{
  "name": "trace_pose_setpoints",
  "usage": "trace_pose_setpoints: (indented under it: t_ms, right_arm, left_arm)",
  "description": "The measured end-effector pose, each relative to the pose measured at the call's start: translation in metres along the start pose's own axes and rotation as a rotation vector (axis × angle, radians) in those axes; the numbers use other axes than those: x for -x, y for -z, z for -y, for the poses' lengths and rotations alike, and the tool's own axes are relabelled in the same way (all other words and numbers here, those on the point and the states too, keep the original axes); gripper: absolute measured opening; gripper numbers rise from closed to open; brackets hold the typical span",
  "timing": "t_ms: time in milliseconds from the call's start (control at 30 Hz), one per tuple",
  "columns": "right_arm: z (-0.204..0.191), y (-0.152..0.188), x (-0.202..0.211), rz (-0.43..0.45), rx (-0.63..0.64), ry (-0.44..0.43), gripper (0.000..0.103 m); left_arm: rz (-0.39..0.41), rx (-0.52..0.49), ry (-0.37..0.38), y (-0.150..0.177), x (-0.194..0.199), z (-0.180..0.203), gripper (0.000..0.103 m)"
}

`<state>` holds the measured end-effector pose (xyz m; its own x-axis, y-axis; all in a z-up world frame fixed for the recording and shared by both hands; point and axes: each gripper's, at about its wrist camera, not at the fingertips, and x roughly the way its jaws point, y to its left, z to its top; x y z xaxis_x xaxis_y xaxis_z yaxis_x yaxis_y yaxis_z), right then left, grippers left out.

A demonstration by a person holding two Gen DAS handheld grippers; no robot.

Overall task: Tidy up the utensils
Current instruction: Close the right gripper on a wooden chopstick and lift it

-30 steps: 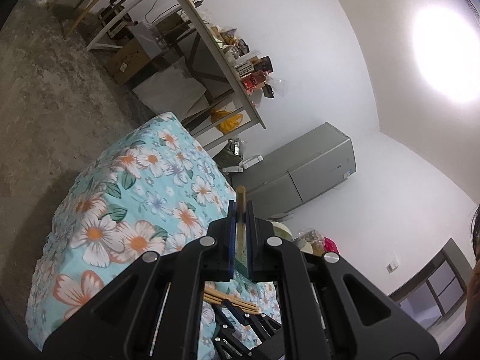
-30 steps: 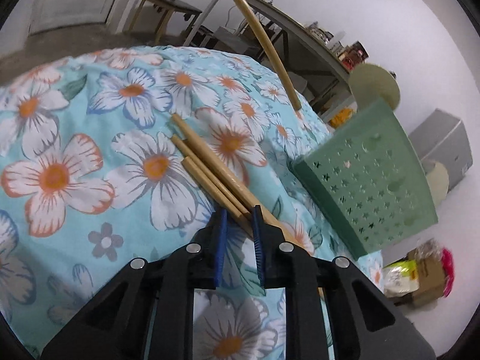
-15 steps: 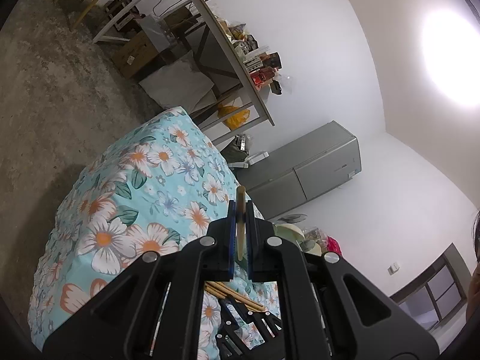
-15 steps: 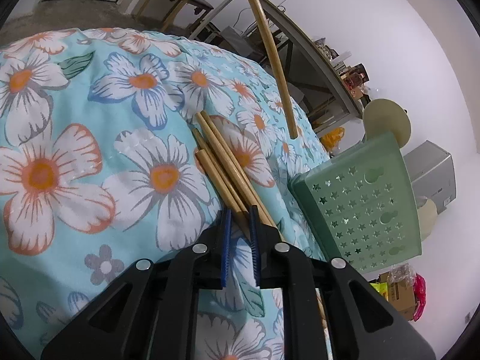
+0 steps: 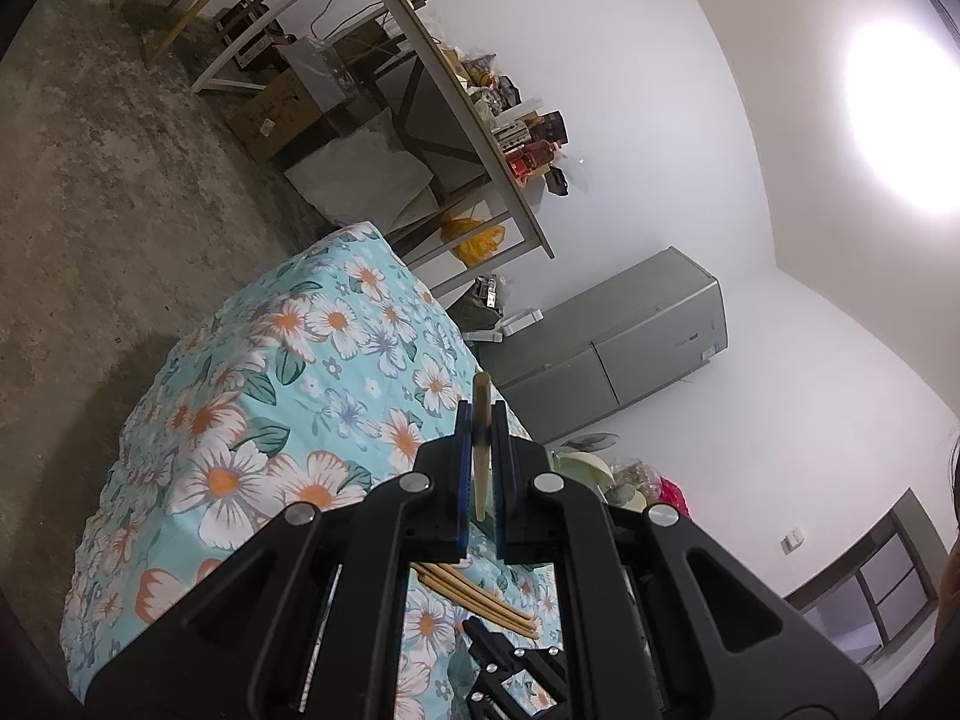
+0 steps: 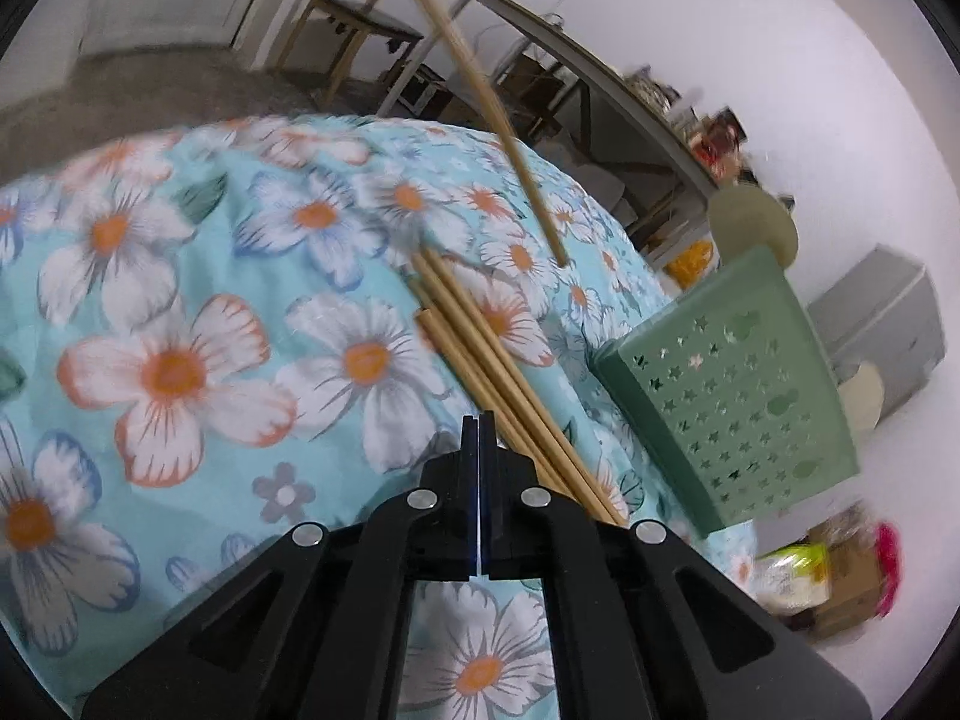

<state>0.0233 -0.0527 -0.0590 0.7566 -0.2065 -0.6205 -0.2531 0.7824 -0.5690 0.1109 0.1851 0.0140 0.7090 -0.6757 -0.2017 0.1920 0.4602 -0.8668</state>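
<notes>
Left claw (image 5: 480, 468): closed on one chopstick (image 5: 481, 420); pads pressed against both sides of the shaft; raised above the cloth.
Held chopstick: wooden, upright between the blue pads, tip poking out past the fingertips; in the right wrist view seen as a long slanted stick (image 6: 480, 96) from the top edge down toward the cloth, lower end above the bundle, clear of it.
Right claw (image 6: 478, 462): fully closed, blue pads together, nothing visible between them; low over the cloth, tips at the near left edge of the bundle. Contact with the bundle: cannot tell.
Bundle (image 6: 480, 372): several wooden chopsticks flat on the cloth, side by side, near-parallel, far ends staggered; near ends hidden behind the right claw.
Bundle, left wrist view (image 5: 480, 597): under the left claw, just beyond the right claw (image 5: 516, 669).
Cloth (image 6: 180, 312): light blue, white and orange flowers, draped over a block-shaped support.
Basket (image 6: 726, 384): green plastic, star-shaped holes, tilted, right of the bundle at the cloth's edge, close to the bundle but not touching.
Fridge (image 5: 624, 342): grey, beyond the cloth, against the wall.
Table (image 5: 456, 108): long, cluttered, beyond the cloth's far corner.
Right wrist view: slightly blurred.
</notes>
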Motion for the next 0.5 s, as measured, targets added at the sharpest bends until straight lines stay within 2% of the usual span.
trace_pose_setpoints:
  t_ms: [133, 200, 367, 500]
  right_arm:
    - [0.034, -0.007, -0.008, -0.016, -0.174, -0.105, 0.008]
    - [0.042, -0.009, -0.015, -0.026, -0.208, -0.134, 0.012]
    - [0.026, -0.013, -0.028, -0.036, -0.113, -0.142, 0.028]
    - [0.015, -0.019, -0.036, -0.017, -0.061, -0.084, 0.028]
  left_arm:
    - [0.003, -0.001, -0.003, 0.0, 0.001, -0.001, 0.004]
    - [0.006, 0.002, -0.005, -0.001, 0.003, -0.002, 0.004]
    - [0.004, 0.006, -0.015, 0.0, 0.006, -0.004, 0.004]
    - [0.001, 0.013, -0.02, 0.0, 0.006, -0.005, 0.004]
